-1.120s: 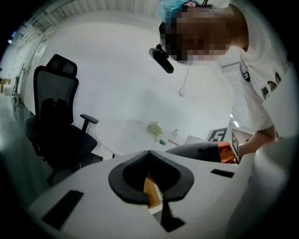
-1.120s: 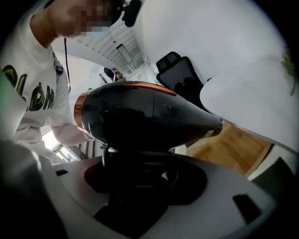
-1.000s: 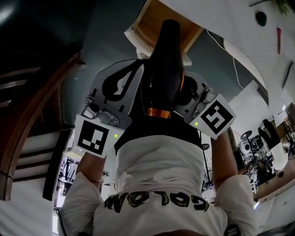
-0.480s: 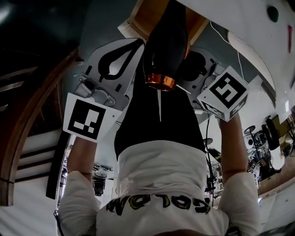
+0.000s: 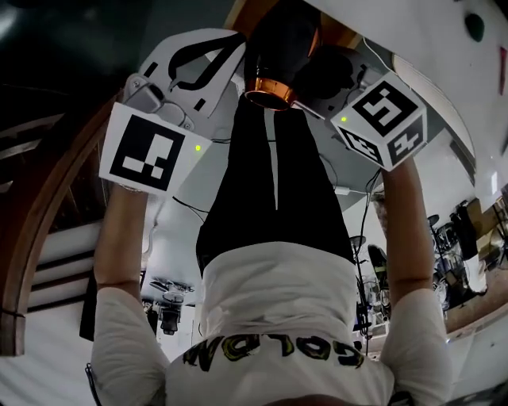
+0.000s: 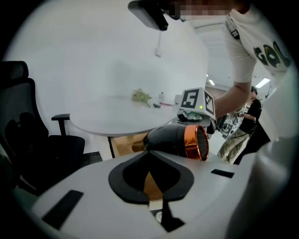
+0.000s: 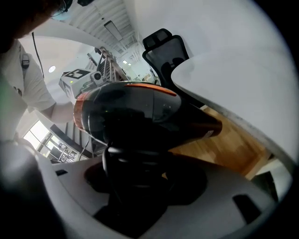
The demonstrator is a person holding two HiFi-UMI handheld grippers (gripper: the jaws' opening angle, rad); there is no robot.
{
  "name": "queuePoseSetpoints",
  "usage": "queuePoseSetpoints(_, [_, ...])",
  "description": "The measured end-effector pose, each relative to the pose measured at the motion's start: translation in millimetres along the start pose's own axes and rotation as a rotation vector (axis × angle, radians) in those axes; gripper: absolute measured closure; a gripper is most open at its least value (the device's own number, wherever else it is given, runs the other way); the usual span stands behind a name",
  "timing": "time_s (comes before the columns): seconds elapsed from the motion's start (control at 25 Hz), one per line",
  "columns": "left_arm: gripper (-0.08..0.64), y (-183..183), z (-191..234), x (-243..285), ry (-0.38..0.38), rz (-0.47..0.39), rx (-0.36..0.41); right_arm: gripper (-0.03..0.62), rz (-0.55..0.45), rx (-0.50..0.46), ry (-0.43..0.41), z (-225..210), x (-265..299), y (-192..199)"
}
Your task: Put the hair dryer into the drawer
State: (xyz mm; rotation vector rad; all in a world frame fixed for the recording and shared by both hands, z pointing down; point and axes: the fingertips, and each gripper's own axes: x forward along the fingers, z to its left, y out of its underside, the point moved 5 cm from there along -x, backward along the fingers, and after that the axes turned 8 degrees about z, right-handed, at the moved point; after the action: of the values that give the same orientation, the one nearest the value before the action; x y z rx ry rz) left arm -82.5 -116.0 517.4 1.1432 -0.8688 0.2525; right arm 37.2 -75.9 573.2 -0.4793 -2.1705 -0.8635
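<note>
Head view: hair dryer (image 5: 279, 44) at top centre, btwn the two grippers. Copper ring end faces the person, nozzle end faces the open drawer (image 5: 238, 14) under the white worktop (image 5: 421, 47). Left gripper (image 5: 198, 59) is just beside the barrel on one side, right gripper (image 5: 337, 75) on the other.

Left gripper view: jaws apart, nothing clamped btwn them. Dryer lies just past the tips, barrel crosswise, copper end to the right. Can't tell if the lower jaw touches the barrel. Wood of the drawer shows behind, below the worktop.

Right gripper view: jaws wide but closed on the dryer's black handle, which drops straight down into them. Barrel sits above, long axis running from copper end at left to nozzle at right, nozzle aimed at the drawer's wood floor. So the right hand carries the load. Next move prob. means pushing fwd along the barrel's axis and lowering. Worktop edge is close above the nozzle, so there's risk of a knock there.
</note>
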Motion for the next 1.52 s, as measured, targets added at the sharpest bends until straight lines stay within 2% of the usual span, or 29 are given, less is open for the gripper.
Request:
queuePoseSetpoints(0.6, [0.549, 17.9, 15.9, 47.8, 0.049, 0.179, 0.206, 0.314, 0.132, -0.03, 0.186, -33.5, 30.4, 16.4])
queuePoseSetpoints(0.76, [0.549, 24.2, 19.0, 60.0, 0.069, 0.208, 0.222, 0.314, 0.188, -0.025, 0.213, -38.0, 35.4, 21.0])
queuePoseSetpoints(0.96, [0.55, 29.5, 25.6, 69.7, 0.071, 0.246, 0.242, 0.314, 0.265, -0.074, 0.277, -47.3, 41.8, 19.4])
queuePoseSetpoints(1.52, [0.549, 47.7, 37.1, 93.3, 0.11, 0.315, 0.272, 0.313, 0.418, -0.117, 0.364, -67.1, 70.6, 20.9])
